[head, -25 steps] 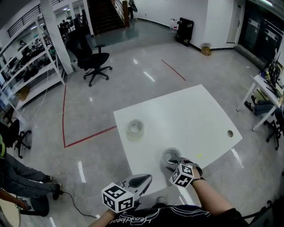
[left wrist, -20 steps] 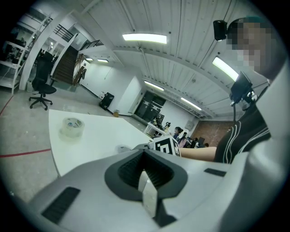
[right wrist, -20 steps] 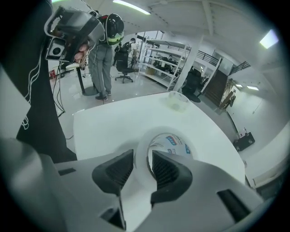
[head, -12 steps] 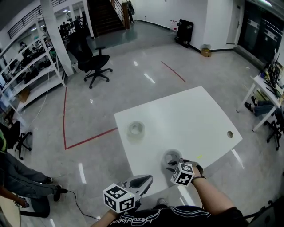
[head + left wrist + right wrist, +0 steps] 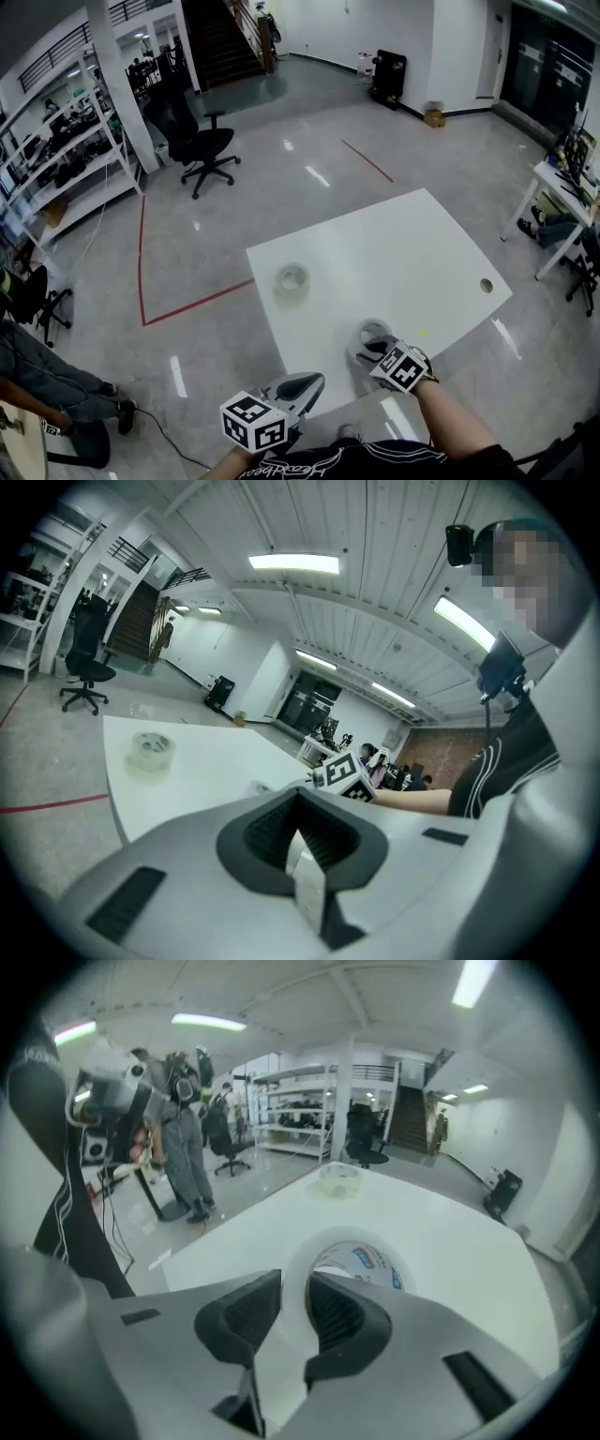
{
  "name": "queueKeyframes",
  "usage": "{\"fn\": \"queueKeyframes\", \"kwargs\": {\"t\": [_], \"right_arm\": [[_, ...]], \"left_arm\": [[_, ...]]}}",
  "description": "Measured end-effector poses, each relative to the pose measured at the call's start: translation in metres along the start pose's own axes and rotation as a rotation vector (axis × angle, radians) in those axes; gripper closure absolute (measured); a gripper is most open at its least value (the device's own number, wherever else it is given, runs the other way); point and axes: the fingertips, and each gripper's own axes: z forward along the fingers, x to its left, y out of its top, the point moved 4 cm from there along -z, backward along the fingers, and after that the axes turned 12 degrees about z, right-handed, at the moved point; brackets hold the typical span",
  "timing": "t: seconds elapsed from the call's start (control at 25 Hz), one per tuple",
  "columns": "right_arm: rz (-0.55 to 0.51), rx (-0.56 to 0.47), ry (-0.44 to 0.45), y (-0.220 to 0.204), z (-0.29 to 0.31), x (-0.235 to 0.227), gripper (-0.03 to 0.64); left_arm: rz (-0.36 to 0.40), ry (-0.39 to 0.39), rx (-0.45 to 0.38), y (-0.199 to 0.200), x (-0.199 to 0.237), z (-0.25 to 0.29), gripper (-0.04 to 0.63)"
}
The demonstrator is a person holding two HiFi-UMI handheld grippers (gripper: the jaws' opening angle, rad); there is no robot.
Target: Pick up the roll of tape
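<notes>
Only gripper-side: tape (image 5: 375,1262) between closing jaws

The table (image 5: 412,234) is open across its middle and far side; a second tape roll (image 5: 292,278) stands near the left edge; a small hole (image 5: 486,284) sits by the right corner; at the near edge the right claw (image 5: 368,349), jaws closing around the wall of the roll of tape (image 5: 374,329), blocks passage.

Workshop-lab: equipment shelves (image 5: 66,159), office chair (image 5: 202,141).
</notes>
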Motion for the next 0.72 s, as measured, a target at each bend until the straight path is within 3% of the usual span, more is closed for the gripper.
{"fn": "queueKeyframes", "kwargs": {"t": [0.24,0.52,0.72], "right_arm": [[0.277,-0.322,0.072,0.033,-0.060,0.026,0.522],[0.414,-0.622,0.198,0.069,-0.143,0.063,0.522],[0.461,-0.717,0.234,0.071,-0.172,0.074,0.520]], "left_arm": [[0.036,-0.015,-0.018,0.011,-0.007,-0.008,0.592],[0.065,-0.034,-0.078,0.038,-0.013,-0.020,0.592],[0.116,-0.042,-0.113,0.053,-0.023,-0.028,0.592]]}}
